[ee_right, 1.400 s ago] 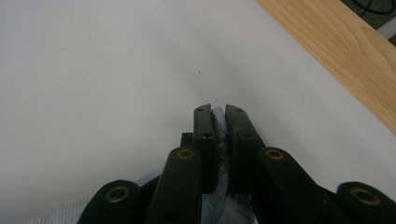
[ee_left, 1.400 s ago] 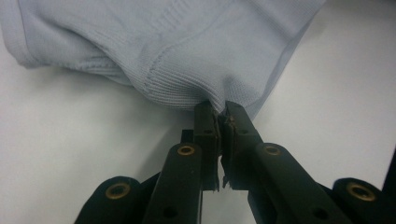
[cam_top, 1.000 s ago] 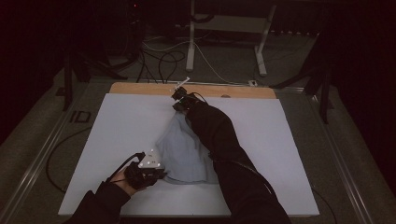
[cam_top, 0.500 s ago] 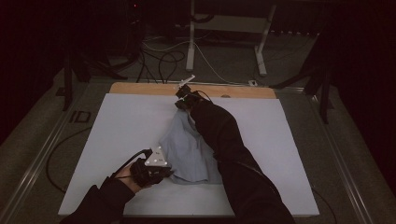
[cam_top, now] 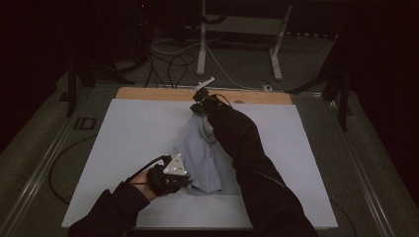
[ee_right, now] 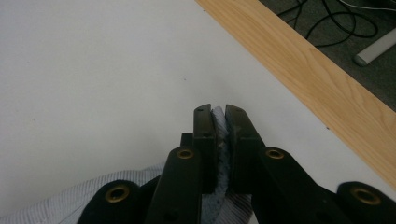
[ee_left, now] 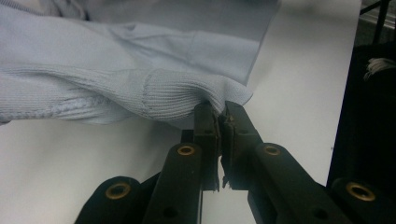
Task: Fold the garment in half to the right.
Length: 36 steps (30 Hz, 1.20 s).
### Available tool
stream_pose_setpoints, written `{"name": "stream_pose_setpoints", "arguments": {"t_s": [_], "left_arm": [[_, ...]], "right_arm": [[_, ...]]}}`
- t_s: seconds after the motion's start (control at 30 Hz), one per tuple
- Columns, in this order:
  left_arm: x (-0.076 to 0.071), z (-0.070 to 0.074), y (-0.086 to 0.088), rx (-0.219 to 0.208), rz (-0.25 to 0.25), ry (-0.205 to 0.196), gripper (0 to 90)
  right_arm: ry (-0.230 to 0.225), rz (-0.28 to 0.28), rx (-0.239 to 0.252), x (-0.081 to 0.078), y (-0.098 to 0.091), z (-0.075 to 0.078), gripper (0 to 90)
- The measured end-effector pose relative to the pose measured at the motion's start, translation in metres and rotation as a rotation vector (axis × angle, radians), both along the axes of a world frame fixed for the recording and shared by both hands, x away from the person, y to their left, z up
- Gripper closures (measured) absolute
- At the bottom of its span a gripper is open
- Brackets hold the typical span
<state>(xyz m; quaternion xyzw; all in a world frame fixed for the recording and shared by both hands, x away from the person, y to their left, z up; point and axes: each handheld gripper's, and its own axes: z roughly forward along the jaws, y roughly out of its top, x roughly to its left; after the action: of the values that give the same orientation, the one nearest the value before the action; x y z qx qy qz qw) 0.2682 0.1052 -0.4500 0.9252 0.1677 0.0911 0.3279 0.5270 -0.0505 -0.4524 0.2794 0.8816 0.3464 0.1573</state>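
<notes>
Pale blue garment [cam_top: 202,158] spread lengthwise on the white table [cam_top: 123,133], stretched between 2 grips to keep the cloth taut and flat.

Left gripper [cam_top: 184,181] at the near end: jaws pressed together on the ribbed hem [ee_left: 187,93], pinching a corner for a firm hold on the thick edge.

Right gripper [cam_top: 197,106] at the far end, near the wooden strip [ee_right: 317,79]: jaws clamped on a fold of blue fabric [ee_right: 220,135]. Opposed ends held for control of the garment's full length.
</notes>
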Motion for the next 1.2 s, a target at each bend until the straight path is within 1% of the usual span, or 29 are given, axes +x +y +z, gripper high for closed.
{"name": "stream_pose_setpoints", "arguments": {"t_s": [0.17,0.2,0.3,0.43,0.47,0.5,0.6,0.7,0.83,0.87,0.9,0.93,0.97,1.07,1.13,1.17,1.2], "left_arm": [[0.002,0.003,-0.009,0.008,-0.025,-0.006,86.6],[0.002,0.004,-0.01,0.008,-0.028,-0.003,86.6],[0.004,0.005,-0.015,0.014,-0.041,-0.005,86.6],[0.005,0.007,-0.02,0.011,-0.051,-0.003,86.6],[0.006,0.009,-0.024,0.01,-0.061,-0.007,86.6],[0.006,0.01,-0.026,0.012,-0.07,-0.009,86.6],[0.007,0.012,-0.032,0.009,-0.082,-0.008,86.6],[0.008,0.012,-0.04,0.0,-0.096,-0.008,86.6],[0.01,0.013,-0.049,0.005,-0.115,-0.008,86.6],[0.01,0.014,-0.051,0.011,-0.125,-0.01,86.6],[0.011,0.014,-0.054,0.006,-0.127,-0.009,86.6],[0.011,0.014,-0.057,0.013,-0.133,-0.008,86.6],[0.011,0.014,-0.059,0.01,-0.133,-0.01,86.6],[0.013,0.014,-0.068,0.016,-0.151,-0.01,86.6],[0.013,0.013,-0.073,0.017,-0.156,-0.008,86.6],[0.014,0.013,-0.075,0.025,-0.165,-0.012,86.6],[0.014,0.013,-0.079,0.023,-0.17,-0.016,86.6]], "right_arm": [[-0.008,0.005,-0.002,-0.001,-0.006,0.002,84.4],[-0.006,-0.001,0.009,-0.001,-0.01,0.002,84.4],[-0.005,-0.005,0.006,-0.002,-0.013,0.003,84.4],[-0.011,-0.009,0.018,-0.002,-0.02,0.003,84.4],[-0.006,-0.016,0.025,-0.002,-0.022,0.003,84.4],[-0.007,-0.024,0.025,-0.001,-0.028,0.003,84.4],[0.003,-0.036,0.035,-0.002,-0.032,0.004,84.4],[-0.002,-0.039,0.036,-0.002,-0.037,0.004,84.4],[0.005,-0.054,0.049,-0.002,-0.048,0.005,84.4],[0.005,-0.054,0.049,-0.002,-0.048,0.005,84.4],[0.001,-0.053,0.046,-0.002,-0.05,0.006,84.3],[0.001,-0.057,0.052,-0.002,-0.053,0.006,84.4],[0.004,-0.059,0.056,-0.002,-0.055,0.006,84.3],[0.003,-0.058,0.057,-0.001,-0.063,0.006,84.3],[0.002,-0.057,0.057,-0.001,-0.064,0.006,84.3],[0.007,-0.063,0.063,-0.001,-0.066,0.005,84.3],[0.005,-0.062,0.061,-0.001,-0.068,0.005,84.3]]}}
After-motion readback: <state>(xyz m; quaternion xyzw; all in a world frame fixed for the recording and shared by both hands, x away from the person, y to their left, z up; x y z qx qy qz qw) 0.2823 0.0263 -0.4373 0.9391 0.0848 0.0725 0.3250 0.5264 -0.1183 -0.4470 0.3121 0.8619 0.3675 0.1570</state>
